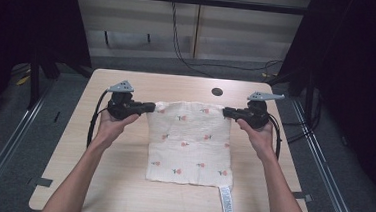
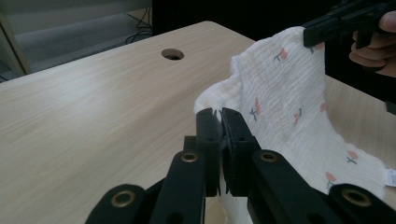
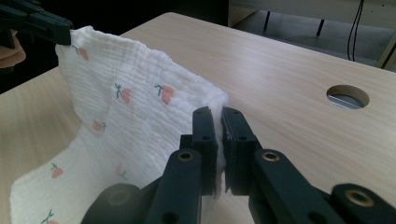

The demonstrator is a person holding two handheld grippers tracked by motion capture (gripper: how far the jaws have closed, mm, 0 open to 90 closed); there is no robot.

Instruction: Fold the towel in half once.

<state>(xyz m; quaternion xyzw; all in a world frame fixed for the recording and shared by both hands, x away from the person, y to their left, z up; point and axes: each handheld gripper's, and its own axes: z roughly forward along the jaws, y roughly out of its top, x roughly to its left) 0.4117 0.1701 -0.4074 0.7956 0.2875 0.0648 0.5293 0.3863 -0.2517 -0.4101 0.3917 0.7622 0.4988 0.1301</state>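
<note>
Two hand-held grippers pinch the far corners of a flower-printed cloth.

The left hand-held gripper [image 1: 148, 107] is clamped on the far left corner of the white cloth [image 1: 189, 141], the right hand-held gripper [image 1: 227, 111] on its far right corner. That far edge is raised off the wooden surface [image 1: 120, 181]; the near edge, with its label [image 1: 225, 201], lies flat.

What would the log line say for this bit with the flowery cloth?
left gripper: shut on cloth corner | right gripper: shut on other corner | far edge lifted
</note>
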